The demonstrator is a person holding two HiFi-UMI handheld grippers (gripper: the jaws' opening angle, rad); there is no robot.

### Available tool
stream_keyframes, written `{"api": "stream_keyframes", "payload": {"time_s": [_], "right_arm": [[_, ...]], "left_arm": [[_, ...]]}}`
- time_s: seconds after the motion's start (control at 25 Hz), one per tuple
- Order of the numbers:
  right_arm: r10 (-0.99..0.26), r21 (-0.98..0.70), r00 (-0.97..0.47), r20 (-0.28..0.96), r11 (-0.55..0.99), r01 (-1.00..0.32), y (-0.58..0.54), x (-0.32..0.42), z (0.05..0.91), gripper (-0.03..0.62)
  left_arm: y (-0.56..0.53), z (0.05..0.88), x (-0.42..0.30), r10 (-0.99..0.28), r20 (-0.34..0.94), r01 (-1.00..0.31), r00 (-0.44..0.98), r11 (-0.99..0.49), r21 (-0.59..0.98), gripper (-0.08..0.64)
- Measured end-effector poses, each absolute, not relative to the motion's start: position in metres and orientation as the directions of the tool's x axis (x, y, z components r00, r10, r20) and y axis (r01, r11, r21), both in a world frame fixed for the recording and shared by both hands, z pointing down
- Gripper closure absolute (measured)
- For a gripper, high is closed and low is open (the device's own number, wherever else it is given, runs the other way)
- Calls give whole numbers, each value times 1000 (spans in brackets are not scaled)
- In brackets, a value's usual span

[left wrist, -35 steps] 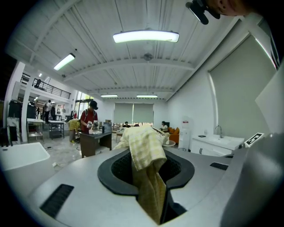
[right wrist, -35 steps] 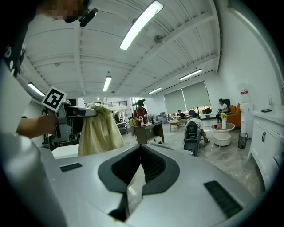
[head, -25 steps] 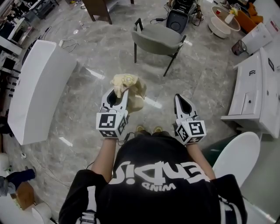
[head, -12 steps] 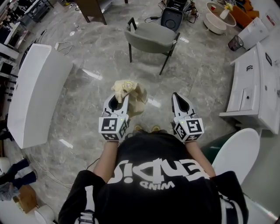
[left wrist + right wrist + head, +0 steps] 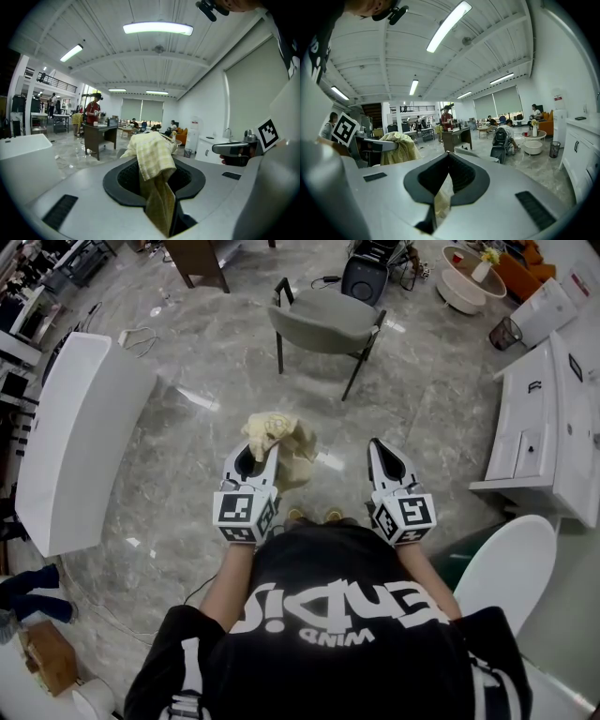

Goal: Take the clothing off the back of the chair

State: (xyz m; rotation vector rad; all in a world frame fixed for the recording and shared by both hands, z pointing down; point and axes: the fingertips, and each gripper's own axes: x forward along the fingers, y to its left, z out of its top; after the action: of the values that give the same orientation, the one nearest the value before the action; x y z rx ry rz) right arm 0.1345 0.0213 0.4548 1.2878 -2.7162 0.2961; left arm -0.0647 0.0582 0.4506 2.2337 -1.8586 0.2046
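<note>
The pale yellow checked clothing (image 5: 281, 439) hangs bunched in the air in front of me, clear of the grey chair (image 5: 326, 319) that stands further off on the marble floor. My left gripper (image 5: 264, 450) is shut on it. In the left gripper view the clothing (image 5: 151, 150) is pinched between the jaws of the left gripper (image 5: 158, 176) and drapes over their tips. My right gripper (image 5: 385, 452) is held beside it to the right, shut and holding nothing. In the right gripper view the right gripper (image 5: 449, 154) has its tips together, and the clothing (image 5: 397, 148) shows at the left.
A long white curved table (image 5: 80, 427) lies at the left, and a white cabinet (image 5: 544, 418) and a round white tabletop (image 5: 506, 568) at the right. A dark bag (image 5: 367, 277), a round coffee table (image 5: 473, 282) and a wooden desk (image 5: 197, 259) stand beyond the chair.
My left gripper has sunk a little with the clothing still in it. The right gripper has kept still. The chair sits slightly higher in the head view.
</note>
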Motion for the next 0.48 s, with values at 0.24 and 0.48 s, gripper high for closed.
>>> {"api": "stream_keyframes", "payload": {"time_s": [0.24, 0.48], "right_arm": [[-755, -124, -626, 194, 615, -779, 24, 135, 454, 578], [-752, -126, -631, 191, 619, -775, 23, 134, 451, 578]], "left_arm": [[62, 450, -67, -950, 256, -983, 178, -161, 89, 434], [65, 448, -69, -951, 258, -985, 167, -148, 92, 434]]}}
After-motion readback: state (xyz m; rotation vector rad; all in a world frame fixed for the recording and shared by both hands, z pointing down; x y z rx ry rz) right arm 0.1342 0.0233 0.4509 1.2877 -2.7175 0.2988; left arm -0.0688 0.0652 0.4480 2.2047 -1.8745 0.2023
